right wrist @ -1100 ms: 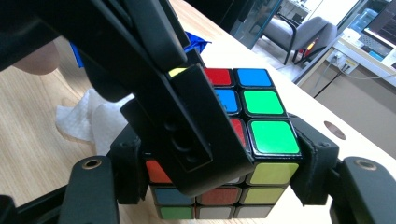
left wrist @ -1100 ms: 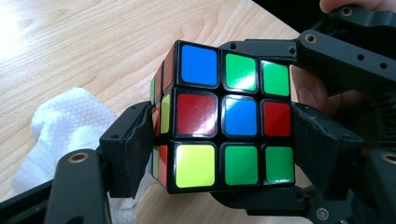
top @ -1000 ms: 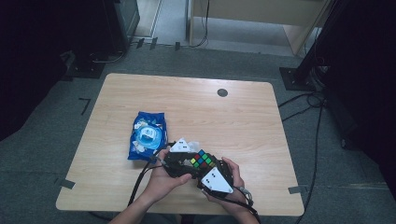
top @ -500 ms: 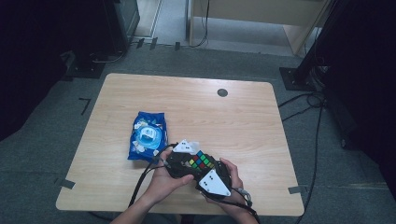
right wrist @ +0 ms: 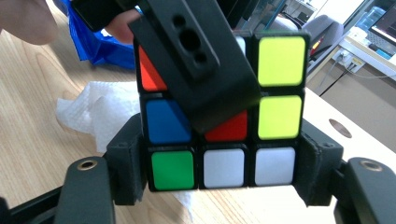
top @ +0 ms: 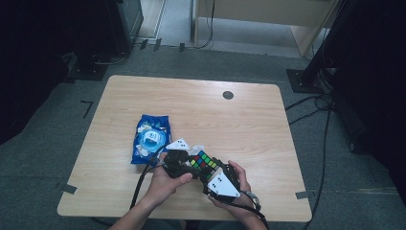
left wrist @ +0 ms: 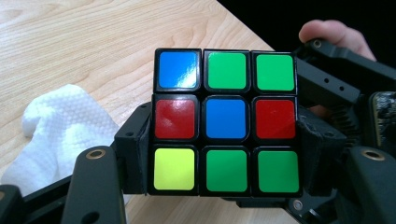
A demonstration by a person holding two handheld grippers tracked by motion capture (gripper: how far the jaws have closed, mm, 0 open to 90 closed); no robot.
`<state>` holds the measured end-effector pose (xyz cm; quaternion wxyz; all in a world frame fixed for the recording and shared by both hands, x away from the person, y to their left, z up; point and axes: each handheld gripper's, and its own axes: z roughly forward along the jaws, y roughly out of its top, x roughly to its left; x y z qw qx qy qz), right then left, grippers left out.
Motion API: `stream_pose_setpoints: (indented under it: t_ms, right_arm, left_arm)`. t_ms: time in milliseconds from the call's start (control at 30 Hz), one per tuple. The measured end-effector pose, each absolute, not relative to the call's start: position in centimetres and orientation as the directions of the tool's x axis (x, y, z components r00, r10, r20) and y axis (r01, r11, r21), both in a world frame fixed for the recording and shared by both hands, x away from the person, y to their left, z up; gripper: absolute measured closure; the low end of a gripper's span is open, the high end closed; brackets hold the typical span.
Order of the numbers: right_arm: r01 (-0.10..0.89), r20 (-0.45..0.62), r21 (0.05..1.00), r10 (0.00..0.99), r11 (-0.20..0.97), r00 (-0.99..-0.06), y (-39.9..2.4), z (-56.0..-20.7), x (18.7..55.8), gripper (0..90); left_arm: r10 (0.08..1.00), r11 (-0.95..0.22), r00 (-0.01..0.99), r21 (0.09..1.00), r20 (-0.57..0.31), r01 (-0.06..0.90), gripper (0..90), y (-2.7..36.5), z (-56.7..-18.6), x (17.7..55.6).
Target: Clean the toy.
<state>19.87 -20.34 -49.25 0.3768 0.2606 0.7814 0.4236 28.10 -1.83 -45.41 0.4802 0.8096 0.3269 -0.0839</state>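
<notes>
Left gripper (top: 184, 160) has its jaws clamped on the puzzle cube (top: 203, 161), pads pressed on both side faces of the lower rows, as its own view shows well. The right gripper (top: 210, 173) is clamped on the same cube (right wrist: 224, 112) too, jaws hugging the bottom layer from the opposite side. So the cube hangs between both tools just above the near edge of the table (top: 201, 110), roughly in the middle of that edge.

Under it lies a crumpled white tissue (left wrist: 60, 128), and a bit further out, to the left, a blue packet (top: 151, 139) lies flat on the wood.

What could go wrong, I'd say: if one gripper twists a layer while the other's pads straddle two layers, the cube jams or pops out of the grip. Those glossy stickers look slippery, so a lopsided squeeze could send it dropping onto the tissue or right off the near edge.
</notes>
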Motion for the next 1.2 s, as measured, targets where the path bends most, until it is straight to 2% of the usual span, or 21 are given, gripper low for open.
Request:
stream_pose_setpoints:
  t_ms: [533, 800, 1033, 1133, 1200]
  right_arm:
    - [0.081, -0.329, 0.88, 0.724, 0.468, -0.606, -20.6, -49.1, 19.8, 34.9]
    - [0.099, -0.358, 0.86, 0.73, 0.501, -0.582, -21.2, -49.2, 20.1, 35.1]
    - [0.157, -0.343, 0.854, 0.764, 0.496, -0.547, -23.1, -49.4, 21.1, 35.0]
    - [0.17, -0.339, 0.855, 0.776, 0.49, -0.532, -24.0, -49.4, 21.3, 35.0]
    - [0.174, -0.335, 0.857, 0.782, 0.485, -0.526, -24.3, -49.4, 21.4, 35.0]
  left_arm:
    - [0.412, -0.31, 0.757, 0.704, -0.506, 0.639, 34.2, -1.5, -45.6, 28.6]
    - [0.418, -0.217, 0.753, 0.749, -0.508, 0.626, 29.3, -0.5, -44.6, 28.7]
    - [0.51, -0.174, 0.722, 0.766, -0.467, 0.619, 30.4, 0.9, -44.4, 29.2]
    - [0.589, -0.216, 0.703, 0.761, -0.398, 0.612, 31.8, 0.4, -45.2, 29.2]
    - [0.643, -0.279, 0.698, 0.753, -0.314, 0.596, 33.3, -0.3, -45.8, 29.1]
